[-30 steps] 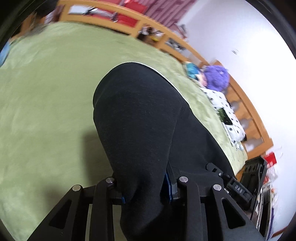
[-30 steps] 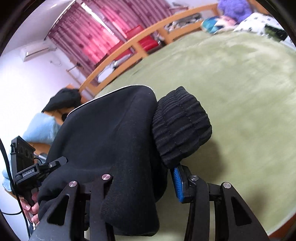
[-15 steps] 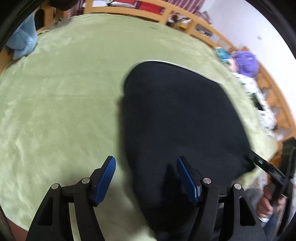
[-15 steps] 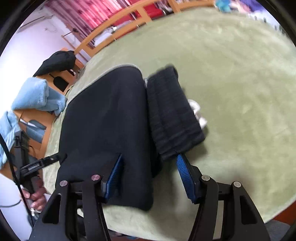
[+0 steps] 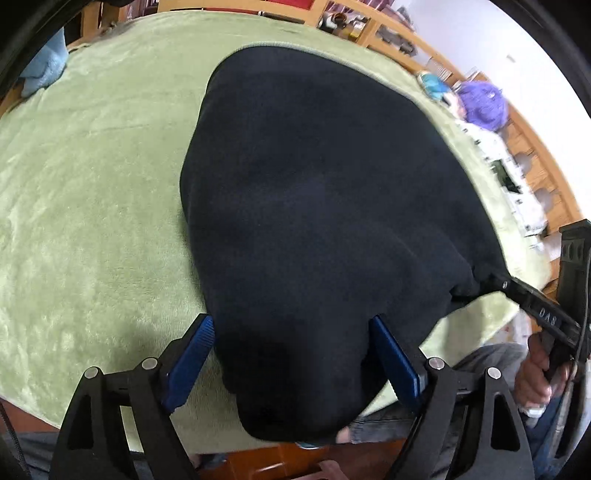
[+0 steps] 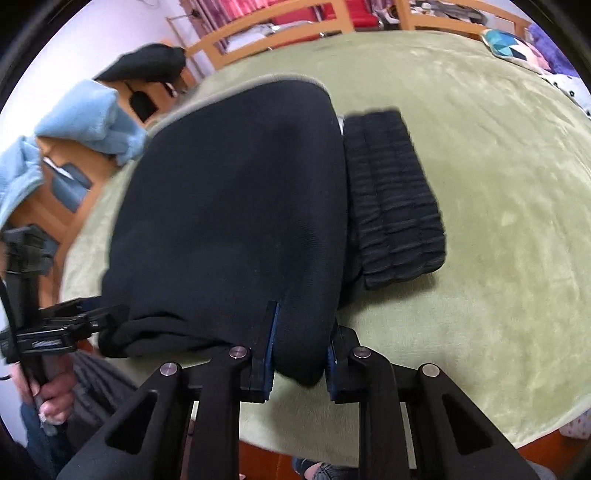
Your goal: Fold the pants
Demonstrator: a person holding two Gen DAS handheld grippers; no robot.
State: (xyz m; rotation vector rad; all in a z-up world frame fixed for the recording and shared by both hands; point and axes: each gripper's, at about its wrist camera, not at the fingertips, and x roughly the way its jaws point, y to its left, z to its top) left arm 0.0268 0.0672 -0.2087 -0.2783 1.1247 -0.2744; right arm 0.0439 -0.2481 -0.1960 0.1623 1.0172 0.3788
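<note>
Black pants (image 5: 332, 206) lie folded over in a compact slab at frame centre on the green blanket (image 5: 92, 206) — at least one fold judged done, another likely left. Left gripper (image 5: 291, 354) has just been opening, pads straddling the near edge without pressing; right gripper (image 6: 297, 354) has just closed, pinching the near corner — ribbed cuff (image 6: 395, 199) lies alongside at right.

My work surface is a bed covered in a green plush blanket (image 6: 480, 177), framed by a wooden rail (image 6: 280, 22). Black folded pants (image 5: 325, 206) lie directly on it at the near edge, hem overhanging. Just beside them, at their right, a ribbed dark folded garment (image 6: 395, 192). Far corner: a patterned cushion (image 6: 506, 44) and purple plush (image 5: 484, 105).
</note>
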